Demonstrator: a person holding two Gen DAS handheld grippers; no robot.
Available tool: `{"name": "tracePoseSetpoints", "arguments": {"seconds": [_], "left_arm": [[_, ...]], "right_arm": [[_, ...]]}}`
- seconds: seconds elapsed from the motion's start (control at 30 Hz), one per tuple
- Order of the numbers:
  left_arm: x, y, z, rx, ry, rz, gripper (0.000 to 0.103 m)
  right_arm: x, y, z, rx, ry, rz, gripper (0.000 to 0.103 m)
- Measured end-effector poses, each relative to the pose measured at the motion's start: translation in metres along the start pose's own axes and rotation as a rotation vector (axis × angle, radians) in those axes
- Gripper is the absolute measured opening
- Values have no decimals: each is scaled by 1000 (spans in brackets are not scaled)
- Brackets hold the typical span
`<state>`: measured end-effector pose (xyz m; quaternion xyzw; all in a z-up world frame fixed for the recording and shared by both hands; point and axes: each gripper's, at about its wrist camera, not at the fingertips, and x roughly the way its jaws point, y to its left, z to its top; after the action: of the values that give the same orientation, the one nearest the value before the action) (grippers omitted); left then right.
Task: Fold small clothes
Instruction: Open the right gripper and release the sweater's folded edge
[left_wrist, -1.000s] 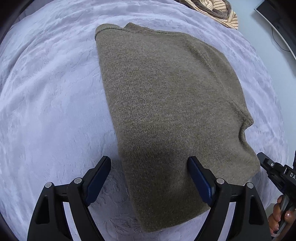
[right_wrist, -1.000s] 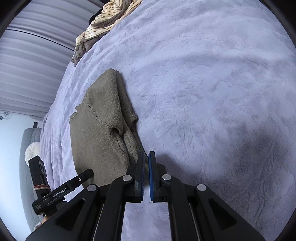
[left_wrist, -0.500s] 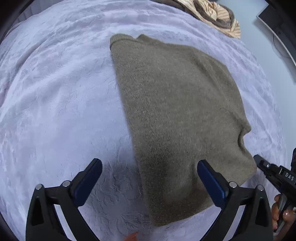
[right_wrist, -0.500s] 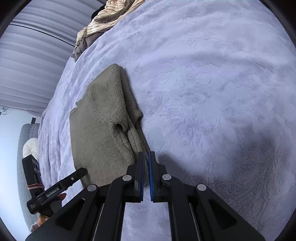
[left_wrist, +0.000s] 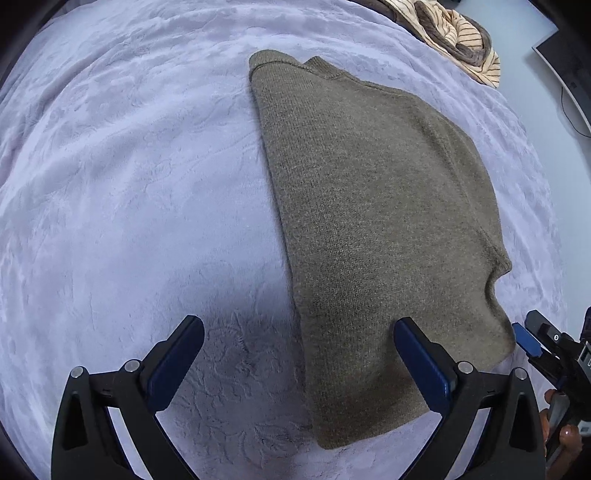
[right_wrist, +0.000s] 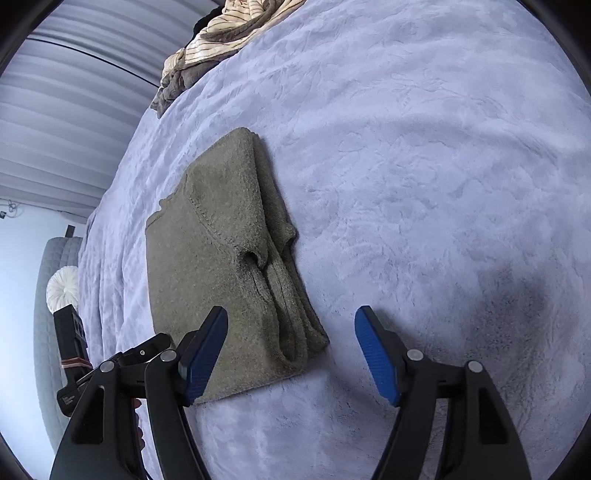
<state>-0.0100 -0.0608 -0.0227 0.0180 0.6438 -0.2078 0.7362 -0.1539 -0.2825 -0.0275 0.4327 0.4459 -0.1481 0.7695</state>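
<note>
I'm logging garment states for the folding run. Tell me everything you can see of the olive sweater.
The olive sweater is a fuzzy knit, folded into a long flat panel on the lavender blanket. The right wrist view shows stacked layers and a tucked ribbed sleeve along one side, plus a stitched seam across the top. A notch dents one long edge. Neither the left tool nor the right tool grips it; both are open.

The left wrist view looks down steeply from close above the sweater (left_wrist: 376, 236), along its length toward the striped pile (left_wrist: 458, 40). The right wrist view sits lower, off the sweater's (right_wrist: 207, 258) side, facing across the blanket (right_wrist: 424, 166). Both share sweater, blanket and pile.
</note>
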Motion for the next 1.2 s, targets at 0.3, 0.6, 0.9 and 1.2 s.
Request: {"name": "tracePoseSetpoints", "arguments": {"seconds": [0.3, 0.6, 0.9, 1.2], "left_arm": [[-8, 11, 21, -82, -63, -4, 103], [-1, 6, 28, -94, -68, 33, 103], [0, -1, 34, -94, -63, 71, 103], [5, -3, 37, -119, -63, 86, 103]], "right_arm": [[10, 15, 23, -69, 35, 2, 75], [31, 33, 40, -133, 101, 0, 75], [42, 34, 60, -172, 150, -28, 75], [90, 34, 105, -157, 223, 17, 32]]}}
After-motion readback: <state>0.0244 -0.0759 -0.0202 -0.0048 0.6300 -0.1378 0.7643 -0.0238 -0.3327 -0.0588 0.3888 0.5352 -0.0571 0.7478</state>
